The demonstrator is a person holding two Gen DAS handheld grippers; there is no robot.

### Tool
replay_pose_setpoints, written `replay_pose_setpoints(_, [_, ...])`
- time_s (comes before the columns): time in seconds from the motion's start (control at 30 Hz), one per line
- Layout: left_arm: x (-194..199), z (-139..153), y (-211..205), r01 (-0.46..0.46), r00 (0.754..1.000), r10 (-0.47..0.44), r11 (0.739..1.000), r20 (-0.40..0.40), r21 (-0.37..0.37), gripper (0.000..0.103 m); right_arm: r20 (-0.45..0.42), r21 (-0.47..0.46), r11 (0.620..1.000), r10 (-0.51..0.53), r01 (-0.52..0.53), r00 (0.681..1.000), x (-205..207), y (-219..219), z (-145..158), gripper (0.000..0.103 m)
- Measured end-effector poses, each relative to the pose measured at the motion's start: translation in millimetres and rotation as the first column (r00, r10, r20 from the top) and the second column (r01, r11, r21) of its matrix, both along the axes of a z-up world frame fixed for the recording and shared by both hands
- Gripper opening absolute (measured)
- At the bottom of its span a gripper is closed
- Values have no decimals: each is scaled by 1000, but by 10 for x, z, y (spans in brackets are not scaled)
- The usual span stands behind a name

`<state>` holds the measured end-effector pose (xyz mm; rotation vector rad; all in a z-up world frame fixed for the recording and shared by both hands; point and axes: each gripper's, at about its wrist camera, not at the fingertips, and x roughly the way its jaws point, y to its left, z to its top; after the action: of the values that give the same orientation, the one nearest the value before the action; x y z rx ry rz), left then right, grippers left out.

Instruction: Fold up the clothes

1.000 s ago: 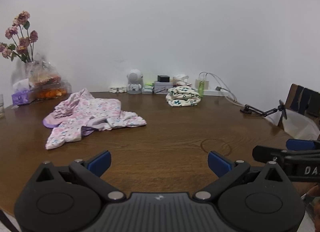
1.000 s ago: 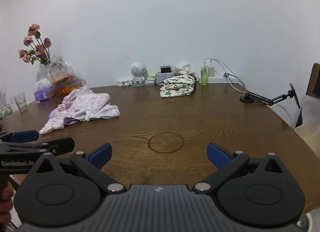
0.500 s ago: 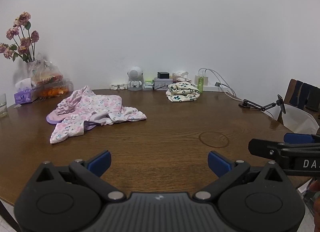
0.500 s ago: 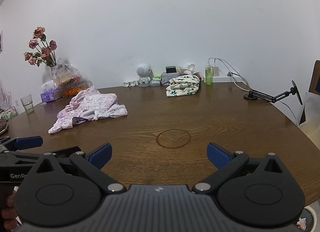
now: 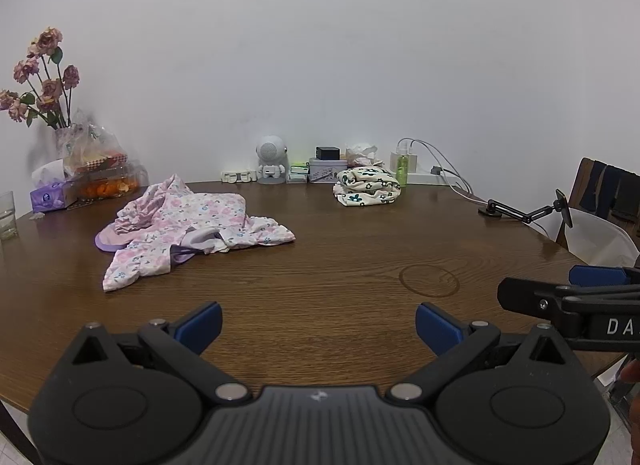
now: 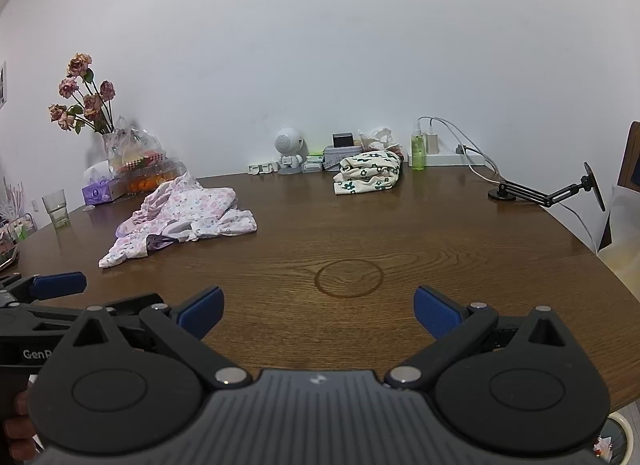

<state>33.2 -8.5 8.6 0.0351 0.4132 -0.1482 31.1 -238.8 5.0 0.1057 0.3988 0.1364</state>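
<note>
A crumpled pink floral garment point(image 5: 188, 225) point(image 6: 184, 213) lies unfolded on the left half of the brown wooden table point(image 5: 340, 265) point(image 6: 400, 233). A cream garment with dark flowers point(image 5: 366, 186) point(image 6: 368, 177) sits bundled near the back wall. My left gripper point(image 5: 318, 325) hovers open over the table's near edge, with nothing between its blue pads. My right gripper point(image 6: 318, 311) is open and empty too, beside the left one. Both are well short of the clothes.
Along the wall stand a vase of dried roses point(image 5: 44, 85), a tissue pack point(image 5: 48, 195), a bag of snacks, a white robot figure point(image 5: 272, 159), small boxes, a green bottle point(image 6: 418, 151) and a power strip with cables. A glass point(image 6: 56, 207) stands left, a black phone arm point(image 6: 548, 193) right.
Both grippers have drawn back and risen a little, so more of the table shows. The clothes have not moved and both grippers stay open.
</note>
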Motion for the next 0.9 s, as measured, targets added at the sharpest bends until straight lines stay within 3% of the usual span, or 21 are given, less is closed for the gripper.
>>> replay_pose_setpoints(0.9, [7,-36,-6,-1,1000,1,1000,-13,1,103,-13,2,1000,-3,3,1000,21,-6,-25,103])
